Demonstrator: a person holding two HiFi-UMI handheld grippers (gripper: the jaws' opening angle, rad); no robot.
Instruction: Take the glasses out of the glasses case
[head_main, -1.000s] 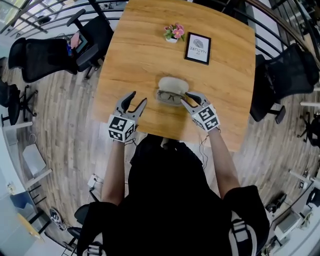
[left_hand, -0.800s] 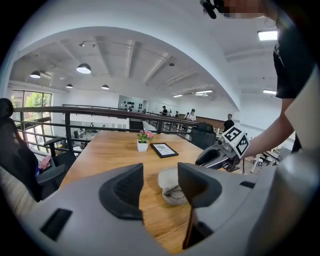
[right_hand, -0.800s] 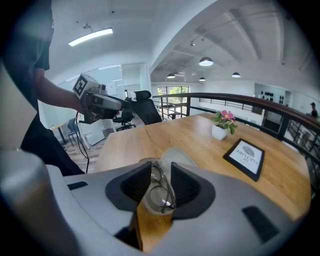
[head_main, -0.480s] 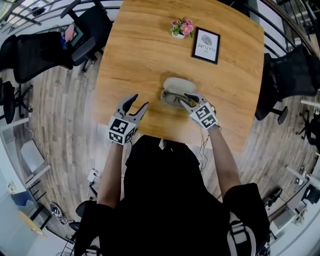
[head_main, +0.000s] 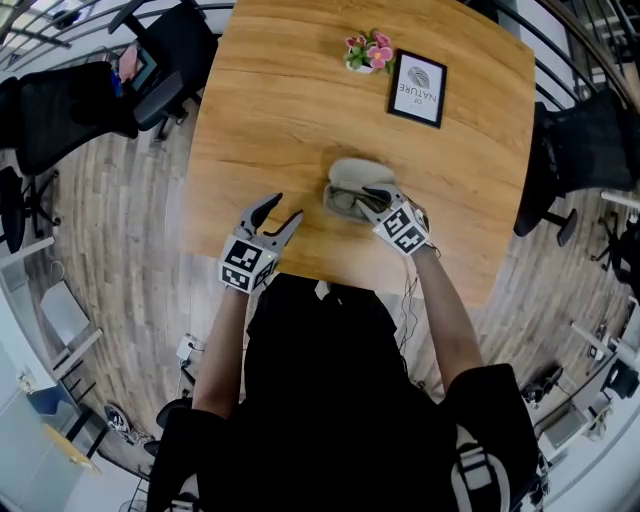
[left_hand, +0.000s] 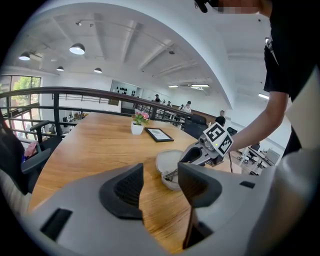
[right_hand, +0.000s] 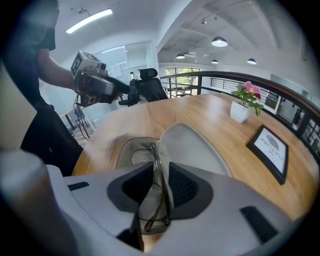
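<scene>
The open glasses case (head_main: 352, 172) lies on the desk (head_main: 280, 130), near the middle of its near edge, with the glasses (head_main: 346, 200) in it. The right claw (head_main: 372, 197) reaches into the case from the right, its jaws closing either side of the glasses. The left claw (head_main: 285, 208) hangs left of the case (well apart). At the far edge stand potted flowers (head_main: 368, 50), a picture frame (head_main: 418, 88) just right of them.

Framed pic (head_main: 418, 89) reads "OF NATURE" (print turned).
</scene>
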